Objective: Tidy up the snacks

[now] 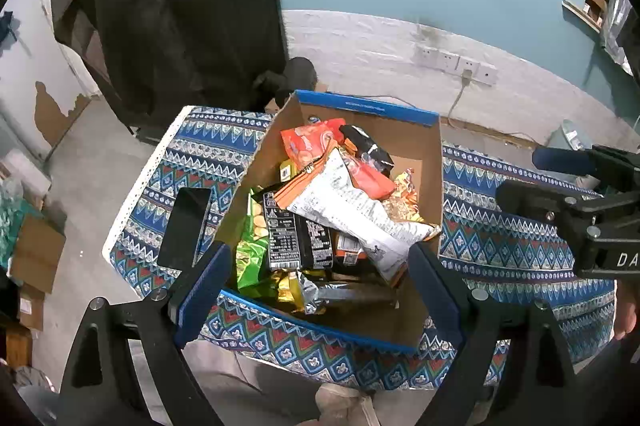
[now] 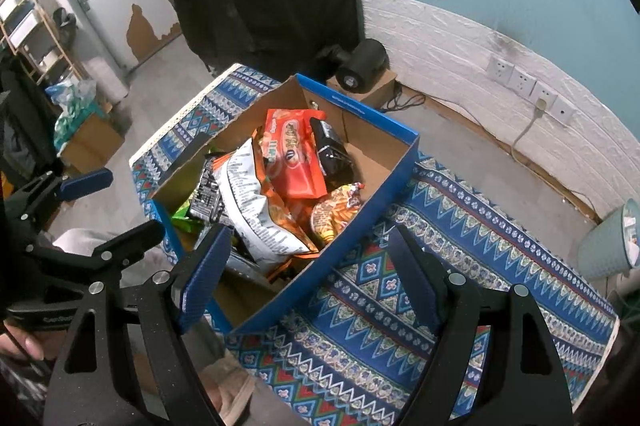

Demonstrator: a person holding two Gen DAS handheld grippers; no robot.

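A cardboard box with blue rims (image 1: 420, 145) (image 2: 396, 153) stands on the patterned table and holds several snack packets. A white-and-orange chip bag (image 1: 352, 209) (image 2: 256, 205) lies on top, with an orange-red packet (image 1: 308, 141) (image 2: 294, 153), a black packet (image 1: 368, 145) (image 2: 330, 149), a green bag (image 1: 252, 250) and a dark packet (image 1: 300, 238). My left gripper (image 1: 320, 290) is open and empty above the box's near edge. My right gripper (image 2: 312, 278) is open and empty above the box's near right wall. Each gripper shows in the other's view (image 1: 580, 209) (image 2: 80, 238).
A table (image 1: 512, 250) (image 2: 460, 226) with a blue patterned cloth carries the box. A black phone (image 1: 186, 226) lies on the cloth left of the box. A pale bin (image 2: 612, 242) stands at the right. Cardboard boxes (image 1: 36, 254) sit on the floor at left.
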